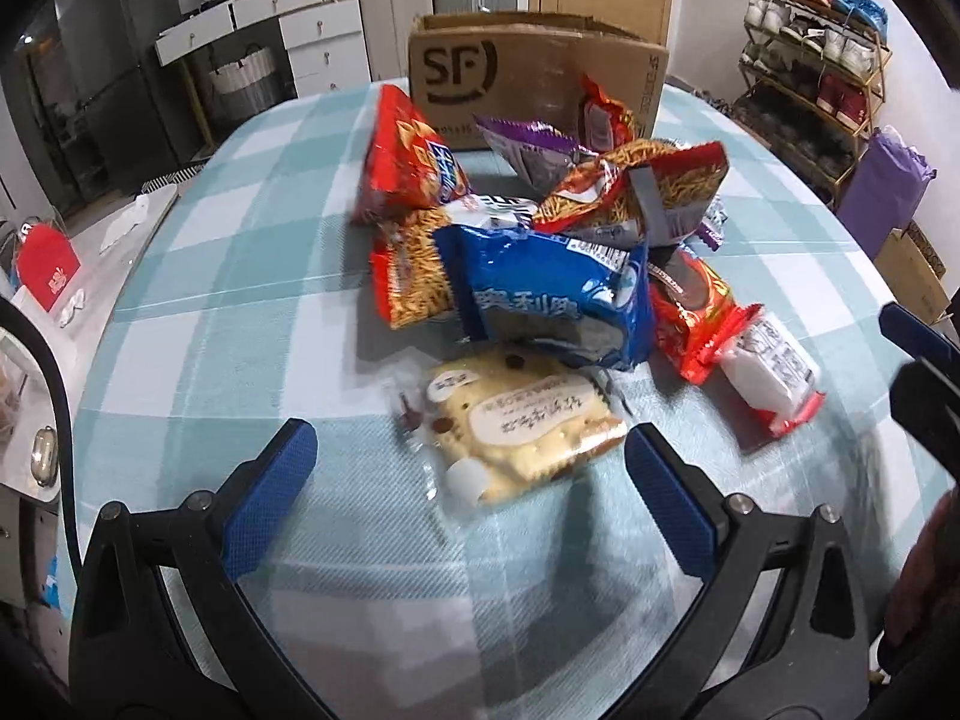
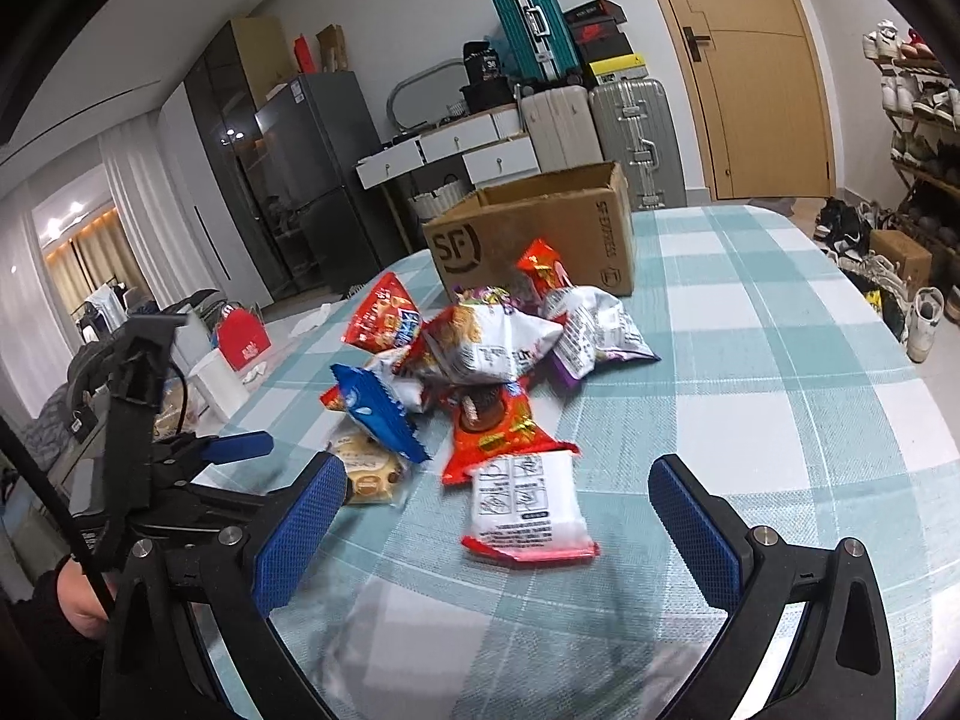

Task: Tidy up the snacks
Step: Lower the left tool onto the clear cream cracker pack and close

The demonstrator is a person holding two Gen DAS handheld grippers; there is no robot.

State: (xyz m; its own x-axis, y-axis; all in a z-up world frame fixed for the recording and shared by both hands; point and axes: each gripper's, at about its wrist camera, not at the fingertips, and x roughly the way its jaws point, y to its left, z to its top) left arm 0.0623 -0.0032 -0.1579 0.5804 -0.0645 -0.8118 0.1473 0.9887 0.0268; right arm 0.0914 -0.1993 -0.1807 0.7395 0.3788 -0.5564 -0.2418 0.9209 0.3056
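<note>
A pile of snack packets lies on a table with a blue-checked cloth. Nearest my open, empty left gripper is a clear-wrapped cracker pack, just beyond the fingertips. Behind it sit a blue Oreo bag, red and orange noodle-snack bags and a purple-white bag. A red-and-white wafer pack lies just ahead of my open, empty right gripper; it also shows in the left wrist view. An open cardboard SF box stands behind the pile.
A side counter with a red box and white items stands left of the table. Suitcases, drawers and a fridge stand at the back wall. A shoe rack and shoes are on the right.
</note>
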